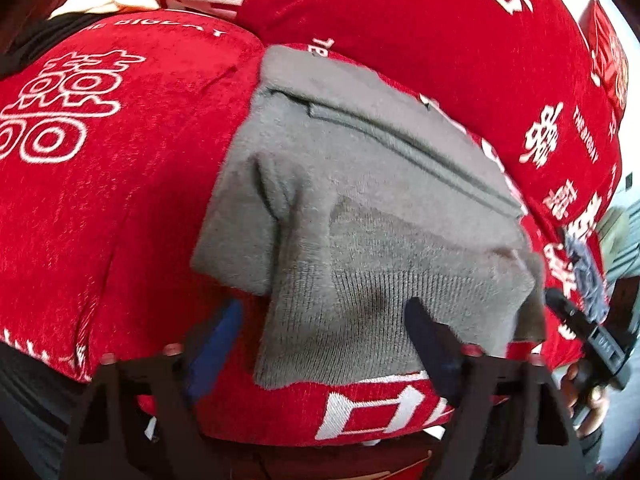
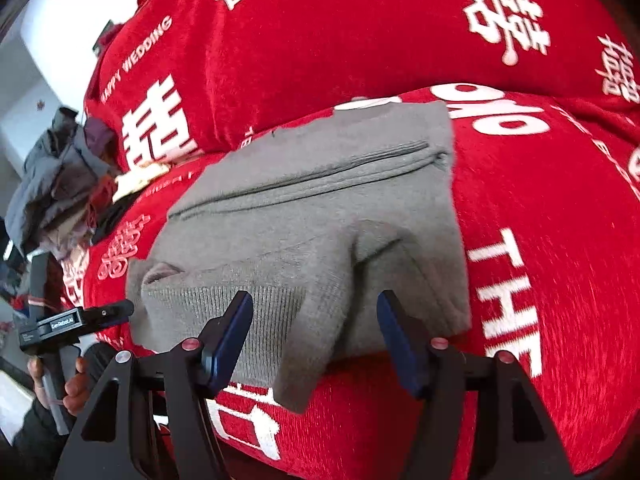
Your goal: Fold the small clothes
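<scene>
In the left wrist view, the left gripper [image 1: 324,340] is standing with its jaws apart, holding nothing. Its right finger is lying over the ribbed hem of the grey garment [image 1: 360,208], while the left finger is resting beside the garment on the red sofa cover [image 1: 100,220]. The garment is lying folded on the seat cushion, its hem reaching near the front edge of the cushion. At the right edge of this view, the other tool is showing in a hand [image 1: 584,392]; this view is not showing its jaws. Only here a cream cloth [image 1: 108,0] is visible, at the top left.

In the right wrist view, the right gripper [image 2: 316,340] is also standing open, gripping nothing, with both fingers hovering above the near edge of the garment [image 2: 320,216]. The zipper line is running across the upper part. At the left, the left tool's tip is just beside the garment's corner. Only this view is showing a pile of clothes [image 2: 60,184] beyond the left end of the sofa.
</scene>
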`<state>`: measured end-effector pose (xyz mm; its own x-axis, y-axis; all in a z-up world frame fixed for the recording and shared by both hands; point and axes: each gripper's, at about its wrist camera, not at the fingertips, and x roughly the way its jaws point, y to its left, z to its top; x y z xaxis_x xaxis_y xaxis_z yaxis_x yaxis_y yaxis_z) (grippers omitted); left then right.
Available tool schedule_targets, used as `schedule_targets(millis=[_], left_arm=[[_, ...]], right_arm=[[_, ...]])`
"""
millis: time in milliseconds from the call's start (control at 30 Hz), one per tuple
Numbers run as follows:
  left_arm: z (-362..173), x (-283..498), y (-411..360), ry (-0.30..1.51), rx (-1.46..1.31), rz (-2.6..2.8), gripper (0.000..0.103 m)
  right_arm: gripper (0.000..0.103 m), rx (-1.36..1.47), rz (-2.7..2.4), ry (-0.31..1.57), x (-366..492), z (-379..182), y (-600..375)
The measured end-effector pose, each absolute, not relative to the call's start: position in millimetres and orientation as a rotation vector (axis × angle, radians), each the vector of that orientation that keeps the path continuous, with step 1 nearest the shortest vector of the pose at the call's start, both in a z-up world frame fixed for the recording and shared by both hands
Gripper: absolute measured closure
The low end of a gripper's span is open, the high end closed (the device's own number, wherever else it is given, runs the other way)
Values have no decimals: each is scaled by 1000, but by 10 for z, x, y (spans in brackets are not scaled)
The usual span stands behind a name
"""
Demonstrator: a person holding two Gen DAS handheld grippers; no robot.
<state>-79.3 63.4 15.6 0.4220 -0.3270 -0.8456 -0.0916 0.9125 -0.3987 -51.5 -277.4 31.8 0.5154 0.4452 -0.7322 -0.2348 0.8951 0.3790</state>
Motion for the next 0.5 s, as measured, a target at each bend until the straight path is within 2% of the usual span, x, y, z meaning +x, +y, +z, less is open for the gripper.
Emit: schedule_targets(millis=[33, 100, 133, 167, 200, 233, 300, 367, 433, 500], left_arm=[[93, -756, 593, 1158, -398, -149, 42], [127, -774, 571, 1117, -368, -138, 44], [135, -776, 564, 1114, -364, -135, 58], [134, -768, 566, 1117, -367, -135, 64], [136, -763, 582, 1117, -378, -137, 66], [140, -763, 598, 1117, -387, -137, 76], [139, -756, 595, 1124, -397, -138, 78], [151, -765, 575, 1123, -387, -130, 83], [162, -770, 541, 1122, -366, -113, 83], [174, -771, 508, 1123, -346, -97, 85]], right_arm=[[35, 242, 427, 965, -467, 268, -2741], [36, 231, 422, 997, -400, 178, -2688], [37, 225, 416, 1001, -380, 144, -2670], [37, 223, 417, 993, -379, 146, -2675], [40, 223, 422, 990, -385, 154, -2665], [44, 222, 431, 994, -388, 152, -2662], [59, 206, 440, 1003, -399, 142, -2655], [68, 178, 430, 1005, -419, 134, -2653], [74, 178, 430, 1008, -439, 128, -2672], [86, 191, 435, 1011, -453, 126, -2719]])
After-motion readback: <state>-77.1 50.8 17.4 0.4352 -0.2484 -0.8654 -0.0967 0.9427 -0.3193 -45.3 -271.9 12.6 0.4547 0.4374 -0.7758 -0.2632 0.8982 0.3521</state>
